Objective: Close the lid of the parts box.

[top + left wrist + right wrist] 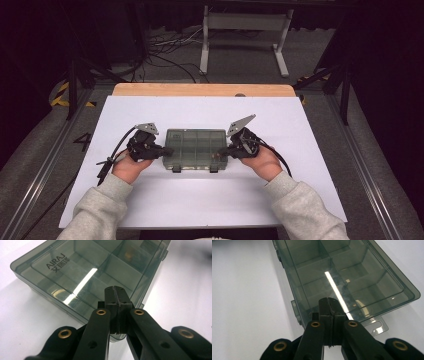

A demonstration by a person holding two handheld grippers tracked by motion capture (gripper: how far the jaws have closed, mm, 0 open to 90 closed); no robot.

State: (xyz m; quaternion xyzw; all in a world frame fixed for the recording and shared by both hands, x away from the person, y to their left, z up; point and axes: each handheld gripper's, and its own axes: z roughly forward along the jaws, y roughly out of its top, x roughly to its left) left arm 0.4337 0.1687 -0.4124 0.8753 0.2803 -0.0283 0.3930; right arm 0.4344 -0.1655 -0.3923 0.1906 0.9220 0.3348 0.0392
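A smoky see-through compartment box (195, 148) with its lid down lies flat in the middle of the white table; its two latches face the person. My left gripper (167, 151) is at the box's left end and my right gripper (223, 152) at its right end. In the left gripper view the box (82, 272) bears the print AIRAJ, and the left gripper (115, 291) is shut, pads together over the box's near edge with nothing between them. In the right gripper view the right gripper (329, 302) is shut the same way over the box (347, 270). Whether either tip touches the lid I cannot tell.
The white table sheet (200, 200) reaches a wooden strip (200, 90) at the far edge. Beyond it stand a white frame (245, 30) and loose cables (170, 50) on the floor. A hang tab (377, 327) sticks out from the box's end.
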